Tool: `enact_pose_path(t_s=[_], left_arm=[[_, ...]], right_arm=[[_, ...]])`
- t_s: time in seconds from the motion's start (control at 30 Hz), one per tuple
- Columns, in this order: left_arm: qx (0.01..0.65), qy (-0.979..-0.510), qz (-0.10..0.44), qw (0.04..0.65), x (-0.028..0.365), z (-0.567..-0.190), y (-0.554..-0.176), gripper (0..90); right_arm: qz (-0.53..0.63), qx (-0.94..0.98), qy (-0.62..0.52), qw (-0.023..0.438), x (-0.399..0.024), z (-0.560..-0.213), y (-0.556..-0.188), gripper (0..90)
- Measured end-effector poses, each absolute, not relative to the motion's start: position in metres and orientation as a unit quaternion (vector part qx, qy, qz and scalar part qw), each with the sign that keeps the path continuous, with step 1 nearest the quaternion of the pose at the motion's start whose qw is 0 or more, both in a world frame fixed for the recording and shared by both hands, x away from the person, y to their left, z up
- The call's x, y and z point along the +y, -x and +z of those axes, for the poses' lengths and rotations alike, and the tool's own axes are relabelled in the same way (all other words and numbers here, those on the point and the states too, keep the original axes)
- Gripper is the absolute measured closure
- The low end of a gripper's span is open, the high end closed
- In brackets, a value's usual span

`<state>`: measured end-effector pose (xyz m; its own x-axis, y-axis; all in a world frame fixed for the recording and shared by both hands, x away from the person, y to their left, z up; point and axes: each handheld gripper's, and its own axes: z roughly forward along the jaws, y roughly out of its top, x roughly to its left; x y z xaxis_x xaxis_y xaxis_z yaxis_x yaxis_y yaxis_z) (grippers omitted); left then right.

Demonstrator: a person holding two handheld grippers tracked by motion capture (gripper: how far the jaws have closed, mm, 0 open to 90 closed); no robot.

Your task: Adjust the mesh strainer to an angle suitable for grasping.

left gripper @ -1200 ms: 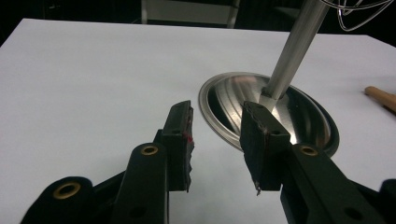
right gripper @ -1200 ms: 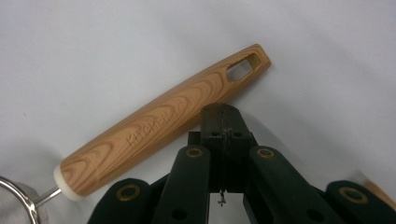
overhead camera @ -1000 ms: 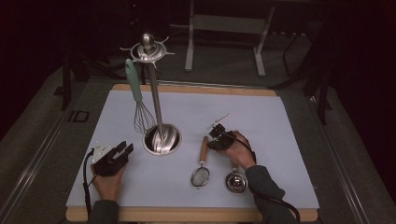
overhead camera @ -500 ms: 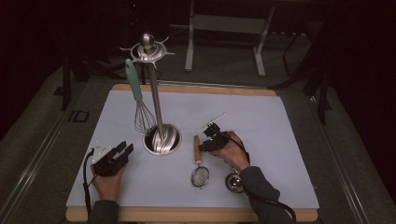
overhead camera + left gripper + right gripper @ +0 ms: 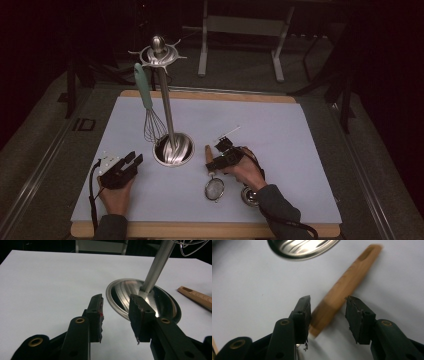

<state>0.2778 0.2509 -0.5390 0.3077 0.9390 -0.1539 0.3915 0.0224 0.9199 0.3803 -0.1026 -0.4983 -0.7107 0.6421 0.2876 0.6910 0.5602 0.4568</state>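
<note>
1. two claws are at work over the white mat (image 5: 300,135): the right claw (image 5: 214,164) sits at the wooden handle of the small strainer (image 5: 214,188), and the left claw (image 5: 131,162) rests near the mat's front-left corner, apart from every utensil.
2. the strainer lies flat on the mat near its front edge, about midway along it; its mesh bowl is toward the person and its wooden handle (image 5: 342,288) points away toward the far edge, ending just beside the stand's steel base (image 5: 173,149).
3. the right claw's jaws have just been opening; in the right gripper view they straddle the handle with a gap on the right side, and the left pad (image 5: 302,315) looks close against or just touching the wood. i read this as released, not clamped.
4. the relation that matters: the handle's long axis runs between the jaws and on ahead of them, tilted a little across their line, so closing again would pinch it across its width near the mesh end.
5. the left claw is released too, jaws wide with nothing between them, aimed at the steel base.
6. the right hand is plainly nearer the strainer; the whisk (image 5: 150,112) hangs on the stand (image 5: 165,100), and another small metal utensil (image 5: 249,196) lies under the right wrist.
</note>
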Motion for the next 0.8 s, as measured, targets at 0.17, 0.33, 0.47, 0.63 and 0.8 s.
enact_pose_path(t_s=[0.17,0.33,0.47,0.63,0.8], left_arm=[[0.519,-0.641,0.278,0.492,0.251,-0.539,-0.278,64.3],[0.519,-0.641,0.278,0.493,0.251,-0.539,-0.278,64.3],[0.519,-0.64,0.278,0.494,0.251,-0.539,-0.278,64.3],[0.52,-0.639,0.278,0.494,0.251,-0.539,-0.278,64.3],[0.519,-0.64,0.278,0.494,0.251,-0.539,-0.278,64.3]], right_arm=[[-0.257,-0.891,0.371,0.043,-0.093,-0.504,-0.375,51.3],[-0.232,-0.903,0.36,0.034,-0.083,-0.506,-0.373,55.2],[-0.221,-0.908,0.353,0.03,-0.078,-0.504,-0.375,60.7],[-0.208,-0.913,0.352,0.018,-0.076,-0.5,-0.377,65.4],[-0.206,-0.907,0.367,0.035,-0.078,-0.499,-0.382,67.4]])
